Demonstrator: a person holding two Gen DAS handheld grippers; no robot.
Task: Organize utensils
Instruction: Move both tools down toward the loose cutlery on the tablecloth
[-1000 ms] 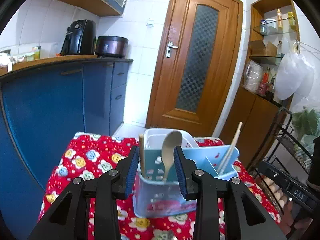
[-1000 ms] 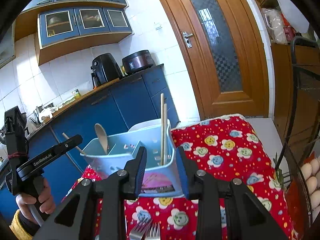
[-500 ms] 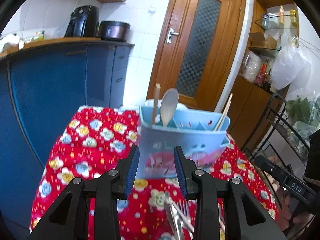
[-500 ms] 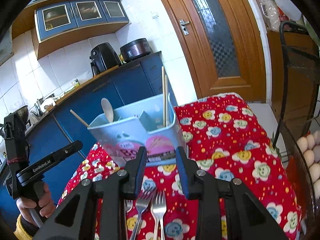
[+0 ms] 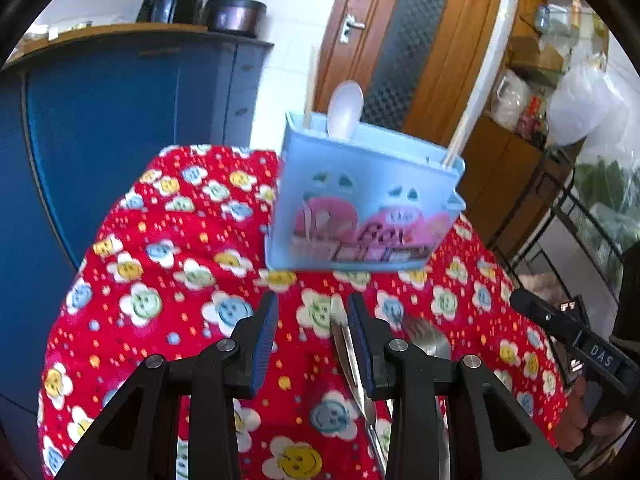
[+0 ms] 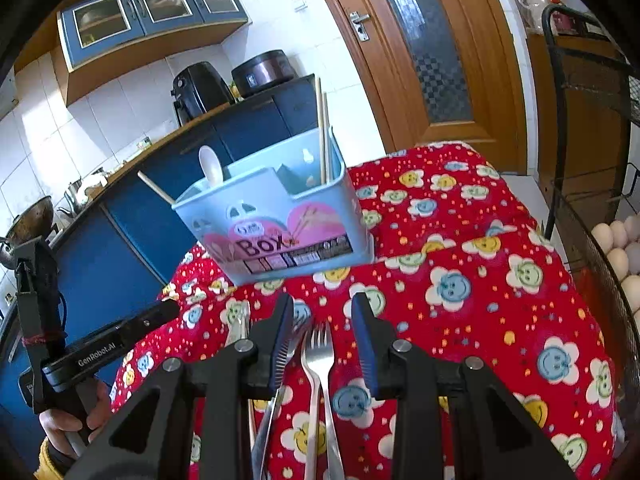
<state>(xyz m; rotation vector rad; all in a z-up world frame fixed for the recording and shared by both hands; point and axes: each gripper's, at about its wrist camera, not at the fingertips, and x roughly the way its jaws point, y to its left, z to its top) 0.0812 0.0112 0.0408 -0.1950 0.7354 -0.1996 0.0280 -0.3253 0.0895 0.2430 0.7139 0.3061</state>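
Note:
A light blue utensil box (image 5: pixel 364 200) stands on the red flowered tablecloth (image 5: pixel 160 264), holding a white spoon (image 5: pixel 346 108) and wooden chopsticks (image 6: pixel 322 136). In front of the box lie metal utensils: a fork (image 6: pixel 318 344) directly under the gap of my right gripper (image 6: pixel 323 312), a knife (image 5: pixel 348 364) beside the right finger of my left gripper (image 5: pixel 313 312), and another fork (image 5: pixel 428 338). Both grippers hover above the cloth, open, with nothing between their pads. The right wrist view also shows the left gripper (image 6: pixel 120 340), held by a hand (image 6: pixel 68 420).
A black wire rack (image 6: pixel 560 120) with eggs (image 6: pixel 616 240) stands close on the table's right. Blue kitchen cabinets (image 5: pixel 100 120) run along the left. A wooden door (image 5: pixel 404 40) is behind the table. The cloth drops off at the left edge.
Both grippers have drawn back from the box and sunk toward the cloth. The box now sits farther ahead, and the forks and knife have come into view under the fingers.

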